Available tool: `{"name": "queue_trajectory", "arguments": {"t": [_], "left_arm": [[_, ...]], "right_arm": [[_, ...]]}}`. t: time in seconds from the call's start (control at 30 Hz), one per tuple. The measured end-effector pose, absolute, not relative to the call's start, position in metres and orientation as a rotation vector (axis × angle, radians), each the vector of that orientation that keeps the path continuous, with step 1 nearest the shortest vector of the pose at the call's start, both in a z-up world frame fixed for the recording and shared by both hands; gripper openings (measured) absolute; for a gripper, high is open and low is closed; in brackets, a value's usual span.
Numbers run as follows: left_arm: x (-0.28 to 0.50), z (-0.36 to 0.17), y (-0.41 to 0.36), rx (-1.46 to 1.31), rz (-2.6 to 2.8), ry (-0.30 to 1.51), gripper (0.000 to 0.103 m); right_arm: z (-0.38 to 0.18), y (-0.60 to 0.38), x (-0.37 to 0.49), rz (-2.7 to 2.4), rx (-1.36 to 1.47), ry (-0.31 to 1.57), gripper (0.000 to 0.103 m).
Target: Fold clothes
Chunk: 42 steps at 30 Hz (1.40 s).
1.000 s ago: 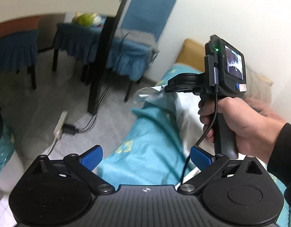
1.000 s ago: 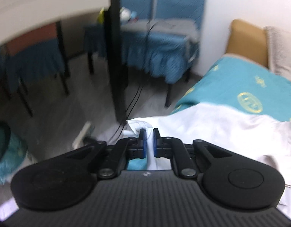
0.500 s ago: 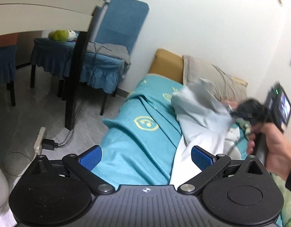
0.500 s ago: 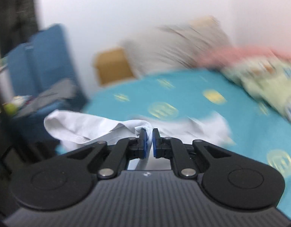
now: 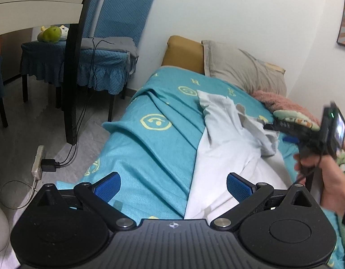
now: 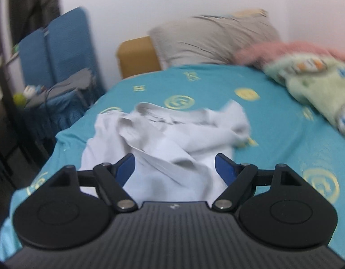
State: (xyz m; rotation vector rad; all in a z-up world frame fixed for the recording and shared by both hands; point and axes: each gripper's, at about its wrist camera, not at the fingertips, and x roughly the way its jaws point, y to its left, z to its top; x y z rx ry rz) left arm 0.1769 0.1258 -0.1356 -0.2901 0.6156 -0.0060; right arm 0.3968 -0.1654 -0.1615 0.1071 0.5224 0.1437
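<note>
A white shirt is seen lying crumpled on the teal blanket of the bed, spread ahead of and partly beneath both tools. The right gripper is held with its blue pads wide apart above the shirt's near part, nothing being clasped between them. The left gripper is likewise spread open and empty, poised over the shirt's left edge where it meets the blanket.

white shirt rumpled, teal bedspread
</note>
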Motion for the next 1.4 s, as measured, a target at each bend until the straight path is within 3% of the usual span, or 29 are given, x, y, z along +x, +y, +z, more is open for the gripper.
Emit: {"name": "queue_trajectory", "arguments": {"t": [0.17,0.23,0.3,0.33,0.43,0.67,0.87,0.93,1.0,1.03,1.4], "left_arm": [[0.187,-0.144,0.123,-0.282,-0.001,0.64,0.102],[0.189,-0.148,0.123,-0.275,-0.004,0.649,0.102],[0.191,-0.15,0.123,-0.279,-0.007,0.656,0.102],[0.19,-0.149,0.123,-0.283,-0.009,0.657,0.102],[0.183,-0.146,0.124,-0.286,-0.016,0.634,0.102],[0.184,-0.147,0.114,-0.23,-0.026,0.628,0.102],[0.184,-0.144,0.106,-0.241,-0.017,0.63,0.102],[0.179,-0.139,0.102,-0.224,-0.026,0.606,0.102],[0.174,-0.136,0.098,-0.187,-0.017,0.597,0.102],[0.171,-0.135,0.097,-0.176,-0.014,0.596,0.102],[0.126,-0.102,0.091,-0.169,-0.054,0.572,0.102]], "right_arm": [[-0.167,-0.129,0.442,0.23,-0.053,0.566,0.076],[-0.175,-0.119,0.462,0.202,-0.099,0.619,0.06],[-0.179,-0.119,0.476,0.145,-0.083,0.64,0.014],[-0.178,-0.121,0.481,0.136,-0.05,0.636,0.007],[-0.174,-0.14,0.484,0.088,0.089,0.548,0.006],[-0.2,-0.192,0.495,-0.097,0.287,0.561,0.005],[-0.18,-0.193,0.474,-0.032,0.21,0.559,0.009],[-0.165,-0.194,0.459,0.009,0.228,0.584,0.018],[-0.148,-0.193,0.436,0.049,0.232,0.59,0.074],[-0.138,-0.193,0.421,0.076,0.226,0.573,0.084],[-0.025,-0.186,0.221,0.165,0.215,0.523,0.086]]}}
